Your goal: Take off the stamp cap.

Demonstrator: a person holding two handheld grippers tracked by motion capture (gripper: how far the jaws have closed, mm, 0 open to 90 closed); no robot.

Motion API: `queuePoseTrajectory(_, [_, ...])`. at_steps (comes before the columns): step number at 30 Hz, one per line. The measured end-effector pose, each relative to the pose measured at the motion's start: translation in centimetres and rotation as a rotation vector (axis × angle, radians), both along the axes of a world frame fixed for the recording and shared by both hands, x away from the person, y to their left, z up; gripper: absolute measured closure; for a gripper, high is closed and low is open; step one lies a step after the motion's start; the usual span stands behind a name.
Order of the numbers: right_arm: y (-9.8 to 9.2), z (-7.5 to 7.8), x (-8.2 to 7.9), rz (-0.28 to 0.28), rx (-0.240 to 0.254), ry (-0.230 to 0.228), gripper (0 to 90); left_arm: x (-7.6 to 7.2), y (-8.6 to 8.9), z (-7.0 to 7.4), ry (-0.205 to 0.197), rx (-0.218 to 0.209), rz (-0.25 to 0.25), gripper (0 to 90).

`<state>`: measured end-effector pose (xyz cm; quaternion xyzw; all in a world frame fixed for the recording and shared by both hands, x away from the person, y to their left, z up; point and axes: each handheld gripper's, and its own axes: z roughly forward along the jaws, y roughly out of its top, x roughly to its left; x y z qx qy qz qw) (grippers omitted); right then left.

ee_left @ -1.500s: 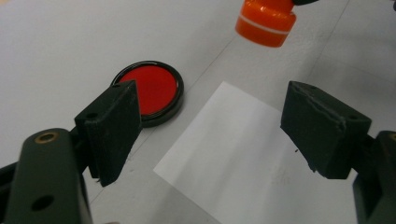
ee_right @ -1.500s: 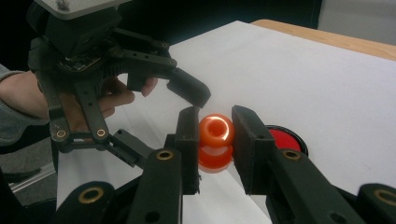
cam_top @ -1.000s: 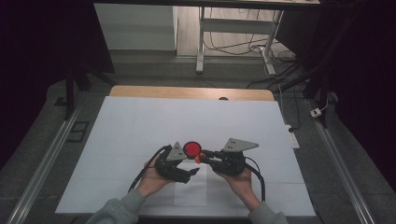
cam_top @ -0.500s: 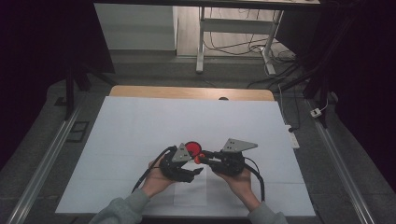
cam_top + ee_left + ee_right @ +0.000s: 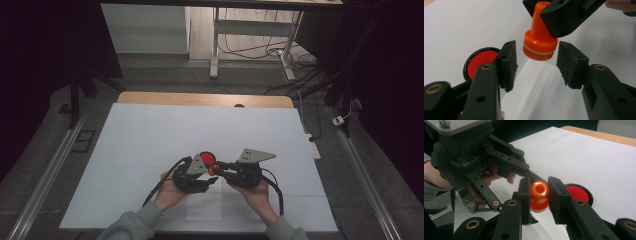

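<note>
Hands meet near the front of the white desk (image 5: 150, 130) in the high view: the left tongs (image 5: 206, 183) and the right tongs (image 5: 216, 169) point at each other, with a round red ink pad (image 5: 207, 158) just beyond them.

Left gripper view: an orange stamp (image 5: 539, 42) hangs by its handle from the right tongs (image 5: 541, 12) just above a paper sheet (image 5: 541, 95). The left tongs' own pads (image 5: 508, 65) flank the stamp's wide base; they have just been closing, yet a gap shows on both sides. The ink pad lies on the desk to their left.

Right gripper view: the right tongs (image 5: 539, 191) are clamped on the stamp's knob.

I judge this a handover or a two-handed steadying of the stamp. Next, the left pads must close squarely on the base without knocking it.
</note>
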<state>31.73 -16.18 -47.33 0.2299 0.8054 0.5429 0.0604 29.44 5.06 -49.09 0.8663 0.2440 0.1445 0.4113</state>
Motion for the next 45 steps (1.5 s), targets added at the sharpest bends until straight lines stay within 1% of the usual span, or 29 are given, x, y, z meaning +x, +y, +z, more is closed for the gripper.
queuePoseTrajectory(6, [-0.02,0.0,0.01,0.0,0.0,0.0,71.5,0.03,-0.12,-0.04,-0.002,0.007,-0.006,54.8])
queuePoseTrajectory(19, [0.03,-0.08,0.0,0.001,-0.003,0.001,71.6,0.08,-0.08,-0.09,-0.002,0.008,-0.007,62.9])
queuePoseTrajectory(31, [0.02,-0.06,-0.03,0.0,-0.002,-0.002,71.7,0.07,0.0,-0.09,-0.004,0.006,-0.011,64.5])
queuePoseTrajectory(40, [0.08,-0.11,-0.04,-0.002,-0.003,0.004,71.8,-0.06,-0.04,-0.16,-0.017,0.027,-0.012,65.0])
queuePoseTrajectory(45, [0.05,-0.09,-0.06,-0.004,0.005,0.006,71.9,-0.07,0.08,-0.13,-0.019,0.026,-0.017,65.1])
